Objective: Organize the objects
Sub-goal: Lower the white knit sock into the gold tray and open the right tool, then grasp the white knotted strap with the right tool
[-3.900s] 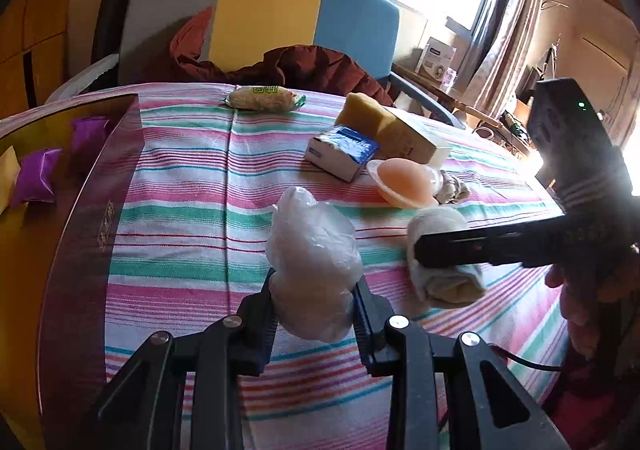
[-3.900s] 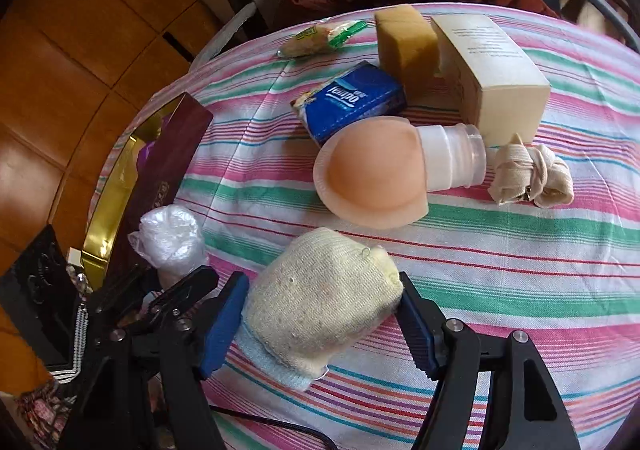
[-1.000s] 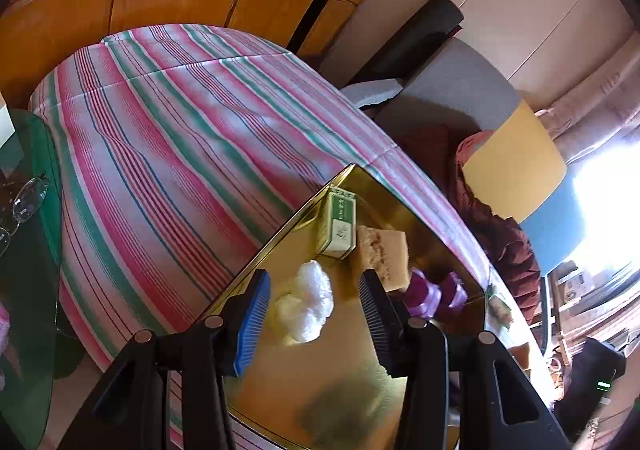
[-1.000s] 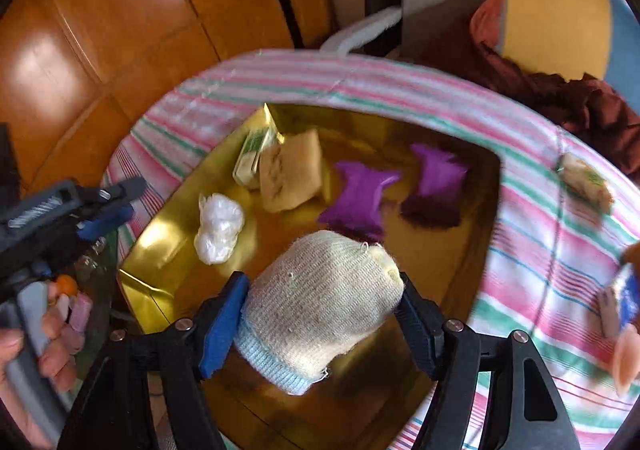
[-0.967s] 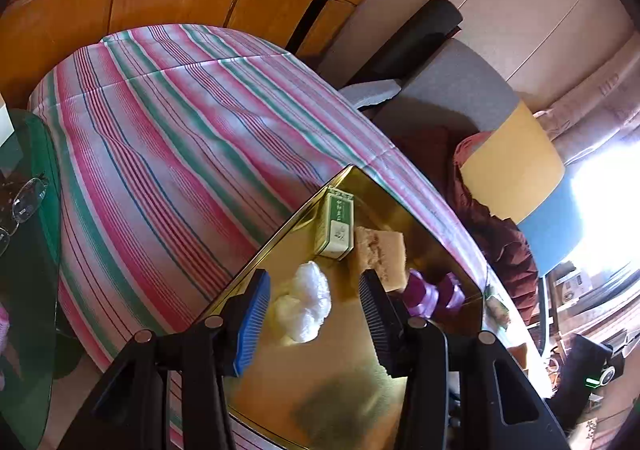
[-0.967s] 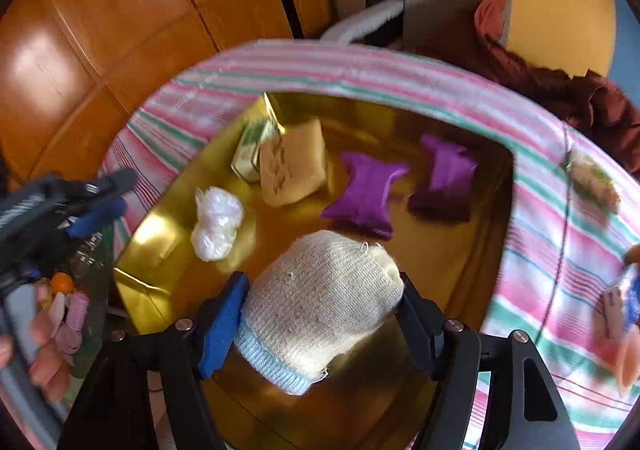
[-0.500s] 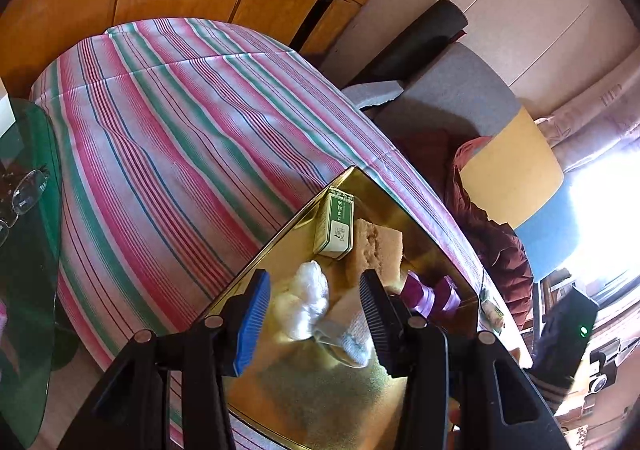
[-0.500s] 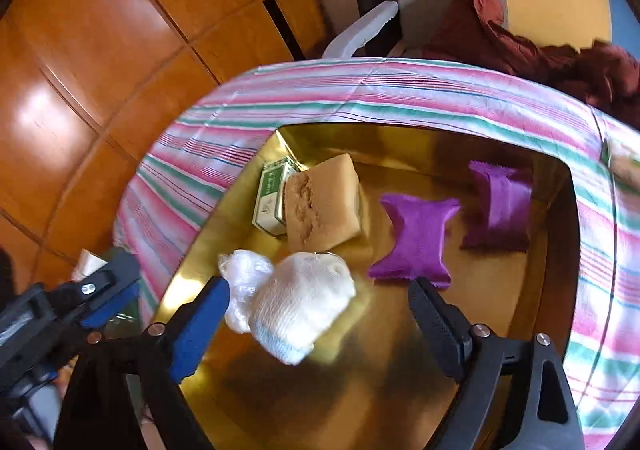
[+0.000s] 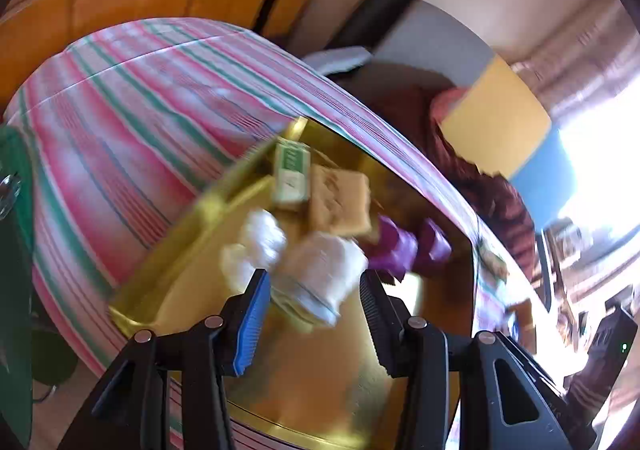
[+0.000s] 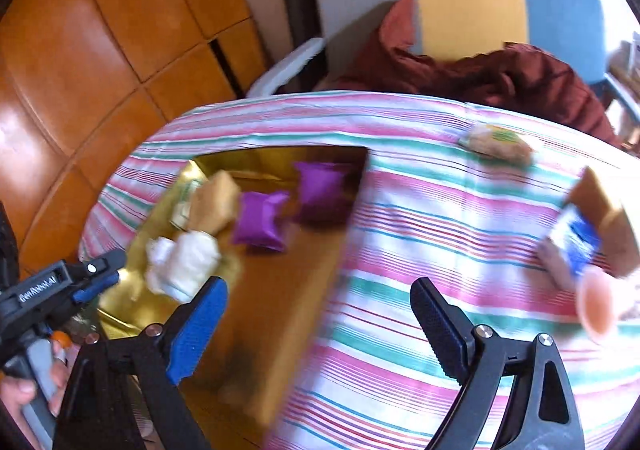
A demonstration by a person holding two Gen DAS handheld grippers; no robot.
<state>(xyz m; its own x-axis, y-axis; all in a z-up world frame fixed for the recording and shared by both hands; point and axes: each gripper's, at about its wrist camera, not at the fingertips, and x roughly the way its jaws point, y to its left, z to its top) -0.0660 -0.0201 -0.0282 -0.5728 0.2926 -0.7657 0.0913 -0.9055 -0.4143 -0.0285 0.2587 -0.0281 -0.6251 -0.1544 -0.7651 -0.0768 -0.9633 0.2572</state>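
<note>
- Left wrist view: the left tongs [image 9: 312,302] are seen pointing steeply down over the gold box [image 9: 320,378], which rests on the striped counter [image 9: 120,122].
- The jaws are set partly apart with nothing pinched; the rolled cream sock [image 9: 320,270] is seen beyond and between the tips, lying on the box floor, untouched by either pad.
- The white plastic bag [image 9: 256,246] is found just beside the sock, with a green carton [image 9: 291,174], a tan sponge [image 9: 340,198] and two purple packets [image 9: 408,246] farther in.
- Right wrist view: the right tongs [image 10: 316,314] are angled down over the box's near wall [image 10: 288,290] and the counter [image 10: 420,218], their jaws wide and opening, with nothing between them.
- The sock [image 10: 192,262] is shown resting in the box, well left of the blue pad.
- The left tongs [image 10: 100,270] are seen at the left edge, gripped by a hand [image 10: 24,398] at the handle.
- A wrapped snack [image 10: 496,142], a blue packet [image 10: 580,246] and a peach cup [image 10: 596,302] are left on the cloth.
</note>
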